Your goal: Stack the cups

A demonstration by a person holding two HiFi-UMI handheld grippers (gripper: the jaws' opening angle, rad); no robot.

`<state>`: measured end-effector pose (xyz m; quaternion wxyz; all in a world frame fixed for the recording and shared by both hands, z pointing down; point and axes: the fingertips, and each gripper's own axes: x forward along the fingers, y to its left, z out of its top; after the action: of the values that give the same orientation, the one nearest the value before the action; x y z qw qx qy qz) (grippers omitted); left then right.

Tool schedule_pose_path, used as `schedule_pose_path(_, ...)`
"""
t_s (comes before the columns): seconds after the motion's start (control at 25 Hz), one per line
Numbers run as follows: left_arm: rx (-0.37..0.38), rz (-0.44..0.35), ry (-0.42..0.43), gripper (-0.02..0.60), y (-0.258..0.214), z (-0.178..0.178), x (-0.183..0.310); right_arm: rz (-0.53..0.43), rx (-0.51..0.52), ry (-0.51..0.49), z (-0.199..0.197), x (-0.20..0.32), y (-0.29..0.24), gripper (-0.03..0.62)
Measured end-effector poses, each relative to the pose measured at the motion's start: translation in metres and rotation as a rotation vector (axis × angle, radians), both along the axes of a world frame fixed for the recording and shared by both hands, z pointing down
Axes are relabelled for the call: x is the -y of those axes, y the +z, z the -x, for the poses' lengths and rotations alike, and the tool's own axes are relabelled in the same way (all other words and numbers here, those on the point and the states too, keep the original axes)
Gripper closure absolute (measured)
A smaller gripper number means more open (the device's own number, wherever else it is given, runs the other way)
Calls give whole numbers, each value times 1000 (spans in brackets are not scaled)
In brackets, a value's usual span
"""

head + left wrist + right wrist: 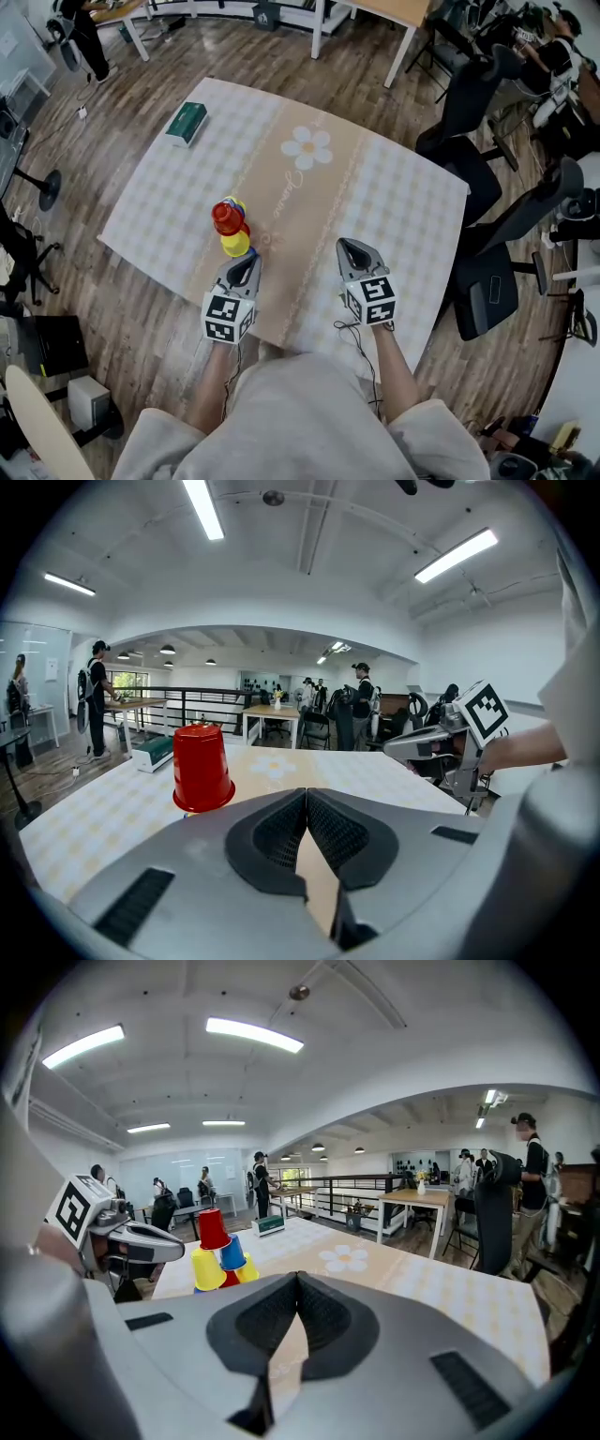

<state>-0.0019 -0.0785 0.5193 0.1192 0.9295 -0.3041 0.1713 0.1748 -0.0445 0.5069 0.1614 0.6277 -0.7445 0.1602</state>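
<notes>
Two grippers hang low over the near edge of the checked worktop (394,202) in the head view. The left gripper (246,264) is just at 6 o'clock of the cup pile (231,228), and the right gripper (351,249) is apart at its 4 o'clock. A green box (186,123) lies far off at 11 o'clock.

Left gripper view: the jaws are pressed together with nothing between them. An upside-down red cup (202,766) stands at their 10 o'clock.

Right gripper view: the jaws are likewise together and empty. At 10 o'clock the pile shows the red cup topmost, over a blue cup (232,1253) and a yellow cup (206,1269), all mouth down
</notes>
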Motion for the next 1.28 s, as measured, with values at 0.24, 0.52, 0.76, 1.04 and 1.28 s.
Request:
schedule_pose_path(0.24,-2,-8,38,568,-4,-18,-1,-9,-21,63,-22,-22,-1,592)
schedule_pose_path(0.52,-4,-15,67,569,-5,-32,-4,-9,-10,159,-45,-54,4,594)
schedule_pose_path(0.76,-6,-16,84,568,-7,-41,-6,-12,-15,205,-59,-68,3,594)
schedule_pose_path(1.04,-10,-19,92,568,-8,-46,-9,-15,-21,220,-64,-75,0,594)
schedule_pose_path(1.28,-14,-22,93,568,-8,-45,-10,-19,-24,219,-61,-78,1,594)
